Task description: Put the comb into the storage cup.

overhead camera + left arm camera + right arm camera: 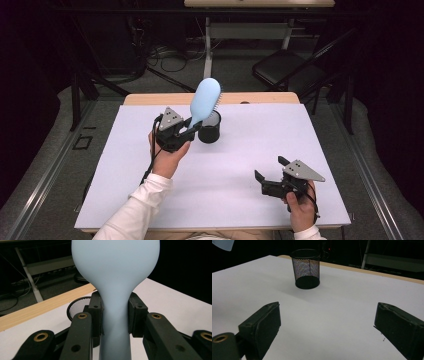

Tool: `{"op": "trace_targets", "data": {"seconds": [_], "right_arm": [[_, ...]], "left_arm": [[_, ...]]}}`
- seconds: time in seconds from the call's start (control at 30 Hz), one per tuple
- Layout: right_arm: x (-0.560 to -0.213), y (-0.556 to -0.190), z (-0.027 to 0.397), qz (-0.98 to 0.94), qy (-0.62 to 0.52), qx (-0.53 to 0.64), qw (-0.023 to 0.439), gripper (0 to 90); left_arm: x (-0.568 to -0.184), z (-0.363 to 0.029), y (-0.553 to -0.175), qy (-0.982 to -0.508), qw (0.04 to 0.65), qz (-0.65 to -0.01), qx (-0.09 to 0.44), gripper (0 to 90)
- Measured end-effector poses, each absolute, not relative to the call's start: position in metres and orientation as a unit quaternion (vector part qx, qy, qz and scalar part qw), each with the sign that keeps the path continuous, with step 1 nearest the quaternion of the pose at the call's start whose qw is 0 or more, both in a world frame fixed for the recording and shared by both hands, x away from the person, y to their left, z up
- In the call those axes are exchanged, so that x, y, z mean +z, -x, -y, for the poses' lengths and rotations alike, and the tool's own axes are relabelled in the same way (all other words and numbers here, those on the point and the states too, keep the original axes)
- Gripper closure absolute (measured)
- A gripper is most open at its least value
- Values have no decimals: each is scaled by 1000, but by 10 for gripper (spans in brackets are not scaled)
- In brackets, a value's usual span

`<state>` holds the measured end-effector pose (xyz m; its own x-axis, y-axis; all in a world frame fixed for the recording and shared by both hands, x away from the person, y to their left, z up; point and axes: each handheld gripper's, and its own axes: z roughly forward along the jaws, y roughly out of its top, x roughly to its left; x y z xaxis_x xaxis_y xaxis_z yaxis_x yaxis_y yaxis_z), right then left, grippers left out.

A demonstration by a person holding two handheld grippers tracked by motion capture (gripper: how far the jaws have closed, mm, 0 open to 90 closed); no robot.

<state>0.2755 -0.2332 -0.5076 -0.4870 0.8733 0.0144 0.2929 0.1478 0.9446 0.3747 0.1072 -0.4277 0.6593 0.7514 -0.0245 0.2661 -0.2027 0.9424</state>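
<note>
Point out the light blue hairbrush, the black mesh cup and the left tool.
light blue hairbrush [205,98], high view, on the smooth back of its head.
black mesh cup [306,268], right gripper view, on its mesh wall.
left tool [115,315], left gripper view, midway between its fingertips, on the clamped handle.

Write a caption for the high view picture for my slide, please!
The left gripper holds a blue hairbrush by its handle beside a black mesh cup on the white table, while the right gripper waits open.
</note>
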Motion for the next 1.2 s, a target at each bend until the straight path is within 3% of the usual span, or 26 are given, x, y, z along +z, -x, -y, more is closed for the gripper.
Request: {"op": "trace_targets", "data": {"seconds": [0.73, 1.2], "right_arm": [[-498, -282, 230, -706, -418, 498, 282, 62], [-485, -298, 225, -714, -425, 499, 247, 63]], "left_arm": [[-434, -107, -372, -728, 554, -334, 227, 695], [-436, -106, -370, -729, 554, -330, 230, 696]]}}
